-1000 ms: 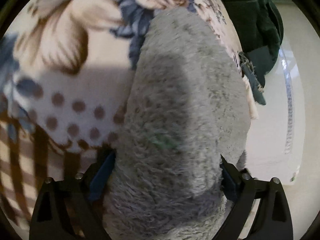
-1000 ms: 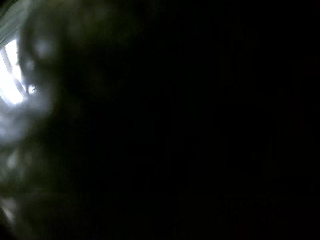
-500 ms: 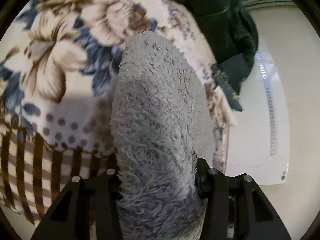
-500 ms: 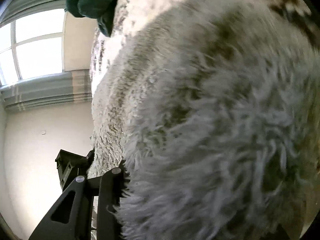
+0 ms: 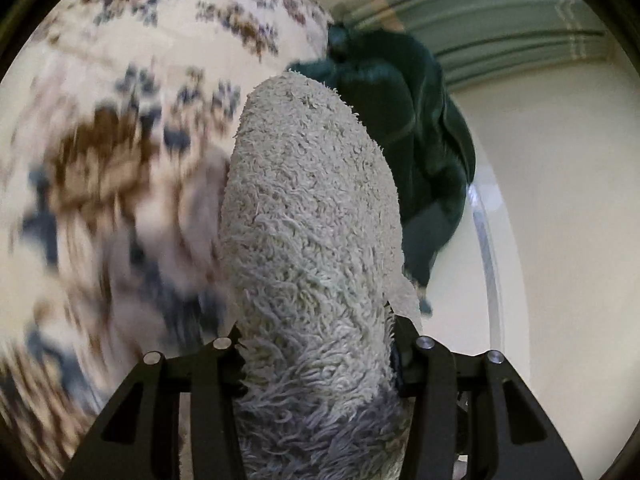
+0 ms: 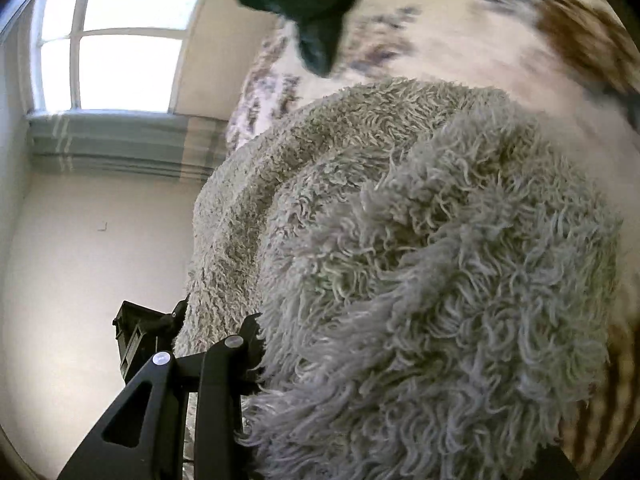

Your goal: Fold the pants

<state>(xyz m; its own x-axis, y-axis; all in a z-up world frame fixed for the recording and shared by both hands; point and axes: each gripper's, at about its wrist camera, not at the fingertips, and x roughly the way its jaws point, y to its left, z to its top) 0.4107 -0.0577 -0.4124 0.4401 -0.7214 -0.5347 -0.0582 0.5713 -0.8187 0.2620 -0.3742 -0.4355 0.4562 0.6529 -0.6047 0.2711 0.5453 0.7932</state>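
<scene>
left gripper (image 5: pixel 318 344) clamps fleecy grey pants (image 5: pixel 312 220) | right gripper (image 6: pixel 256 344) grips them too | floral bedspread (image 5: pixel 100 120) beneath

Home bedroom, floral bedspread (image 5: pixel 120 128), paned window (image 6: pixel 116 44), striped curtain (image 6: pixel 120 144), plain cream wall (image 6: pixel 100 240)
</scene>
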